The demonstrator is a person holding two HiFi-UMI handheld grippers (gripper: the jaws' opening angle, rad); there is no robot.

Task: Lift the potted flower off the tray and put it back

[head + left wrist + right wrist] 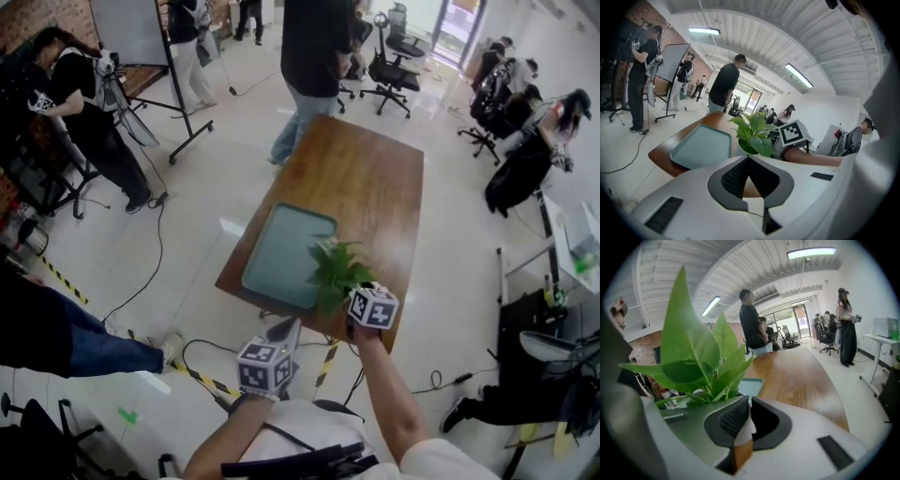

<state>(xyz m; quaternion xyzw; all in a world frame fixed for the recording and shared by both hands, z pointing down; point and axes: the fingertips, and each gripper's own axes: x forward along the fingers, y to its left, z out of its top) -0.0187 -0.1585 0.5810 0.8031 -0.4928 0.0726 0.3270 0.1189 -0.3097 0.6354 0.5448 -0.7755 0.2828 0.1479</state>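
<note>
The potted flower [336,270], green leaves in a white pot, is held by my right gripper [359,298] beside the near right corner of the teal tray [281,253]. In the right gripper view the leaves [693,357] rise just left of the jaws. My right gripper [749,406] is shut on the pot's white rim [745,427], and the tray [751,385] lies beyond it. My left gripper [287,328] hangs at the table's near edge, shut and empty. In the left gripper view my left gripper [748,161] points toward the plant [753,133], with the tray [701,146] to its left.
The wooden table [366,178] stretches away from me. A person [309,66] stands at its far end. Office chairs [394,70] and seated people are at the back right. A whiteboard stand [150,56] stands to the left, and cables and striped tape [211,382] lie on the floor near me.
</note>
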